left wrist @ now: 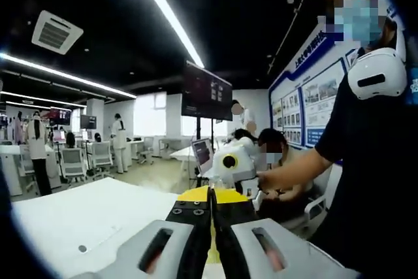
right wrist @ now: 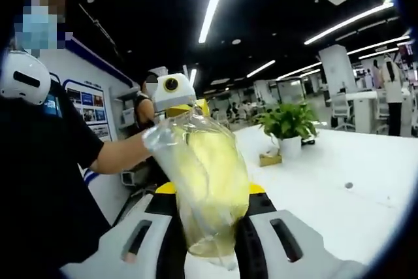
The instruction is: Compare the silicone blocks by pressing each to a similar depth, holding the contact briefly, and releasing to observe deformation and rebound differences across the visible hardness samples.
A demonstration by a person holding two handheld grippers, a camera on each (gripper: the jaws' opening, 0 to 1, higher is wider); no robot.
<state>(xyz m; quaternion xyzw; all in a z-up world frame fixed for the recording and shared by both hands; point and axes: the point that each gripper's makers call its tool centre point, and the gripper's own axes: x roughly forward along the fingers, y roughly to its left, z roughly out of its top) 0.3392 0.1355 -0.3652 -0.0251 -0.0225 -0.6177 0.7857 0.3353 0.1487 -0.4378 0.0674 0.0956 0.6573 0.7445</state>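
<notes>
A clear bag of yellow silicone blocks [right wrist: 208, 181] is pinched in the right tool [right wrist: 209, 227], lifted above the white bench [right wrist: 339, 207]. The left tool [left wrist: 211, 217] is pressed together, a yellow edge showing at its tips. If the slippery film is released, the bag could be dropped; the potted plant [right wrist: 287, 125] stands well beyond.

A white table [right wrist: 366, 194] carries a potted green plant [right wrist: 287, 122] with a small box [right wrist: 269, 159] just beside it. Farther off, a dark monitor [left wrist: 206, 91] stands on a pole near office chairs [left wrist: 73, 161], under long ceiling light strips [left wrist: 166, 11].

One clear bag [right wrist: 208, 181], one potted plant [right wrist: 287, 125].
</notes>
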